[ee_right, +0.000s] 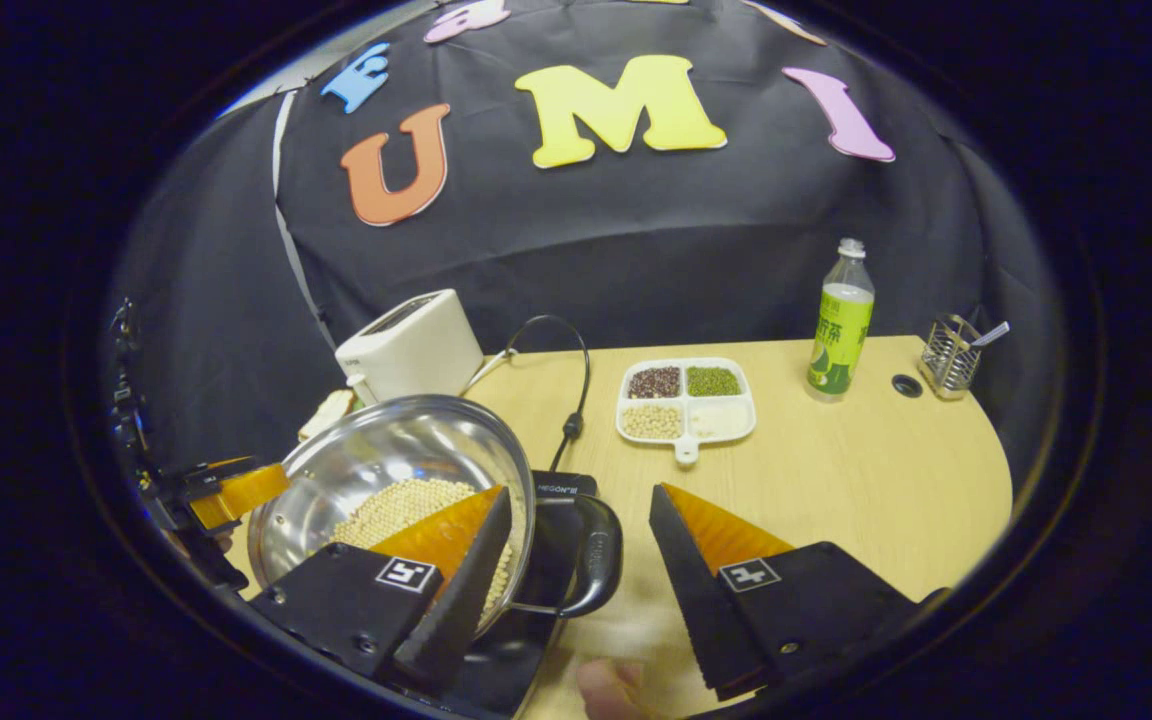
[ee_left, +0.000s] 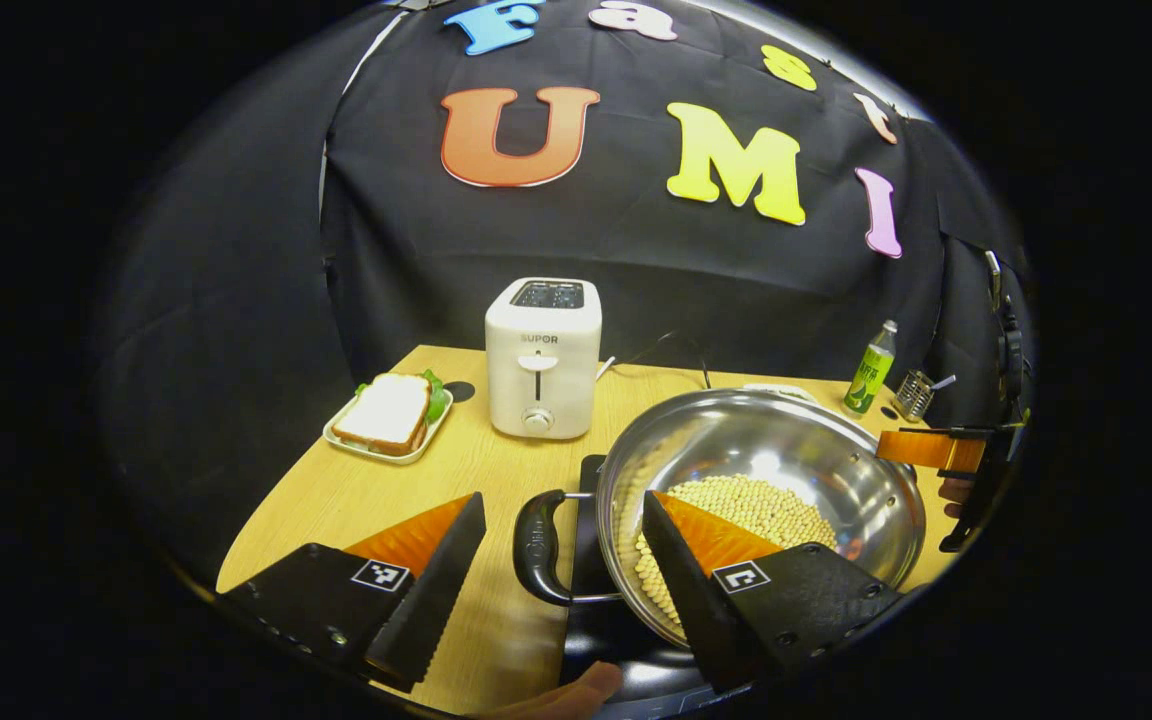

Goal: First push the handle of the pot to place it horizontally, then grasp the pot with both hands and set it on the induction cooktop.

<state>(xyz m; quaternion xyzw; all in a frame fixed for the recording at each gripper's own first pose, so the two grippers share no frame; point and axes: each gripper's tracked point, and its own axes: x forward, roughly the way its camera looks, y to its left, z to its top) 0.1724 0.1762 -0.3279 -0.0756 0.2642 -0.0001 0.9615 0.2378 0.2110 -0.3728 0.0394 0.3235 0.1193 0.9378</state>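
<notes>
A steel pot (ee_left: 766,430) holding soybeans (ee_left: 766,505) is over the black induction cooktop (ee_left: 608,640); I cannot tell whether it rests on it. My left gripper (ee_left: 564,500) is open, its fingers on either side of the pot's black loop handle (ee_left: 536,545), one finger over the rim. In the right gripper view, my right gripper (ee_right: 582,491) is open around the opposite handle (ee_right: 601,560) of the pot (ee_right: 386,450), with the cooktop (ee_right: 558,500) beneath. Each gripper appears across the pot in the other's view: the right gripper (ee_left: 936,450), the left gripper (ee_right: 226,495).
A white toaster (ee_left: 543,357) and a plate with a sandwich (ee_left: 388,415) stand behind on the left. A divided tray of beans (ee_right: 686,400), a green bottle (ee_right: 840,325), a wire holder (ee_right: 949,355) and a black cable (ee_right: 576,400) are on the wooden table (ee_right: 856,480).
</notes>
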